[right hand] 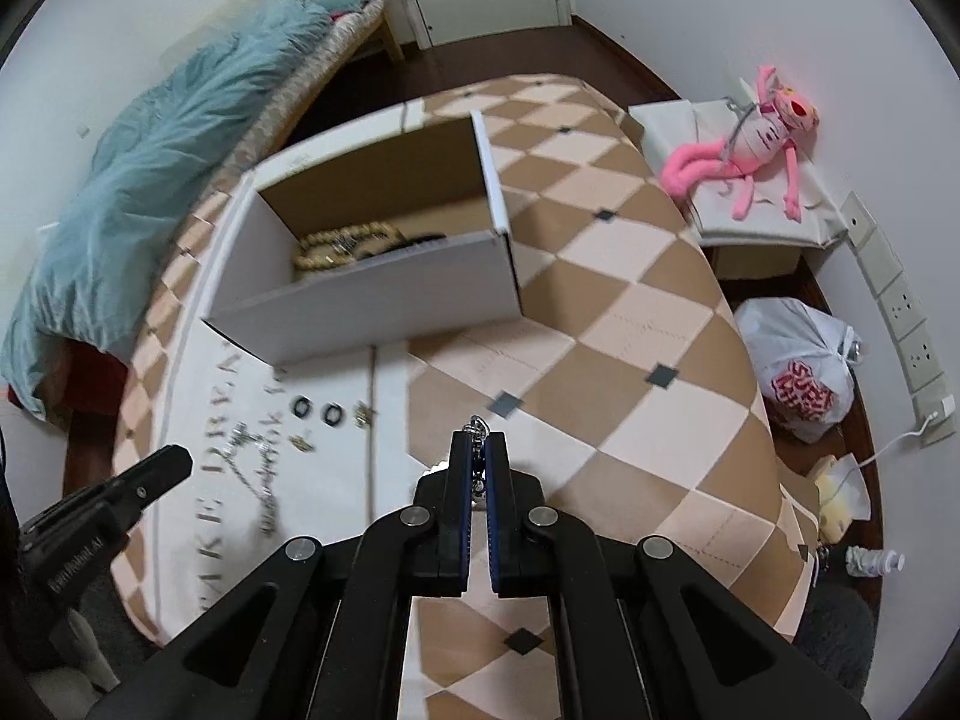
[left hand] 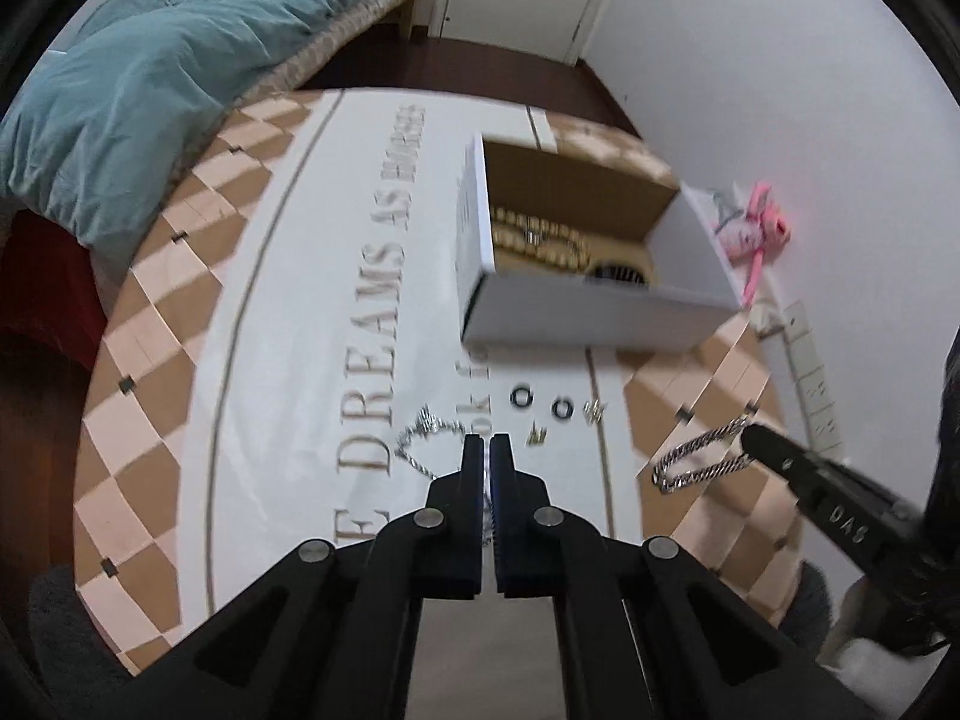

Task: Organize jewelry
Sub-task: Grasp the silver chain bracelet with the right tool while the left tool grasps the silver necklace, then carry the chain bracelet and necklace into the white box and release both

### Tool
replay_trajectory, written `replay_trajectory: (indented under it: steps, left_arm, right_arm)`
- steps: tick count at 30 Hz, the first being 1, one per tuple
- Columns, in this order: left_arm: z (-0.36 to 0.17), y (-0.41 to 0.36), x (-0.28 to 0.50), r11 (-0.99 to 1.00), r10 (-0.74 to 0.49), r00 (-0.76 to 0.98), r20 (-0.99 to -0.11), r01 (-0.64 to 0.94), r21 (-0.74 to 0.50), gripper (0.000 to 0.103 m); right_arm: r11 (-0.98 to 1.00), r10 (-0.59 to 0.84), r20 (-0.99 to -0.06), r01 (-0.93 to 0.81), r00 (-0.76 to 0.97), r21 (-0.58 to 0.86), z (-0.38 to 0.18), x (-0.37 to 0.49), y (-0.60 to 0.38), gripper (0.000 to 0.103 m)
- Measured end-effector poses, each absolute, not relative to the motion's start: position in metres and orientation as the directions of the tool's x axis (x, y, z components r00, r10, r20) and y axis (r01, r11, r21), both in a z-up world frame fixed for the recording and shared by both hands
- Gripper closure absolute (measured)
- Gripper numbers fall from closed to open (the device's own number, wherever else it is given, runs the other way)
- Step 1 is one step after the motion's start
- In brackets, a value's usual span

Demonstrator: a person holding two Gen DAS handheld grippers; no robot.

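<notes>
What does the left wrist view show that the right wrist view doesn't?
Only the left wrist view shows the whole silver curb-link chain bracelet hanging from the right hand-held gripper. Only the right wrist view shows the white plastic shopping bag with red print on the floor. Both show the open white cardboard box with beaded jewelry inside, and two small black rings on the table.

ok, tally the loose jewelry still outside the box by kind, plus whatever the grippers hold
Silver chains: 2, one in the right gripper as a curb chain, one on the cloth touching the shut left gripper; whether it is gripped is unclear
Black rings: 2
Small gold pieces: 2 clusters, too blurred to identify
Total: 6
</notes>
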State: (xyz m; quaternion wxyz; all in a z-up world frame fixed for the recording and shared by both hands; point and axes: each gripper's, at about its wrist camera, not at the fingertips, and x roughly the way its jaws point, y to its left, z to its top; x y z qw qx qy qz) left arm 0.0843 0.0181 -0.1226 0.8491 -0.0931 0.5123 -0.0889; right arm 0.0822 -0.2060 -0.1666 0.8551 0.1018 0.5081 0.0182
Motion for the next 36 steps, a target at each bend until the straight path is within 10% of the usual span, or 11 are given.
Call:
replay_trajectory:
  steps: [11,13,14,27,30,33,36]
  left_arm:
    - [-0.132,0.048,0.108,0.964,-0.218,0.405,-0.888,-0.052,-0.261,0.089]
    - [-0.149,0.051,0.109,0.967,-0.204,0.387,-0.899,-0.064,-0.246,0.033]
    - [-0.155,0.052,0.11,0.968,-0.198,0.383,-0.902,-0.067,-0.241,0.026]
    - [-0.198,0.01,0.122,0.997,-0.047,0.373,-0.927,0.079,-0.019,0.029]
    - [-0.197,0.005,0.121,0.993,-0.061,0.413,-0.909,0.114,-0.015,0.041]
    - [-0.193,0.005,0.125,0.992,-0.075,0.432,-0.899,0.123,-0.024,0.095]
    - [-0.192,0.012,0.13,0.991,-0.114,0.413,-0.904,0.112,-0.074,0.095]
  right_arm:
    - [0.969,0.19,-0.834,0.036,0.519,0.243,-0.141,0.092,-0.198,0.099]
    - [0.97,0.186,-0.838,0.039,0.513,0.239,-0.145,0.092,-0.198,0.099]
    - [0.971,0.184,-0.84,0.041,0.51,0.237,-0.147,0.092,-0.198,0.099]
    - [0.973,0.146,-0.875,0.091,0.462,0.211,-0.179,0.09,-0.209,0.099]
    - [0.974,0.141,-0.878,0.095,0.457,0.206,-0.181,0.091,-0.211,0.099]
    - [0.974,0.14,-0.881,0.099,0.452,0.205,-0.183,0.091,-0.213,0.099]
    - [0.972,0.144,-0.881,0.101,0.45,0.21,-0.184,0.091,-0.213,0.099]
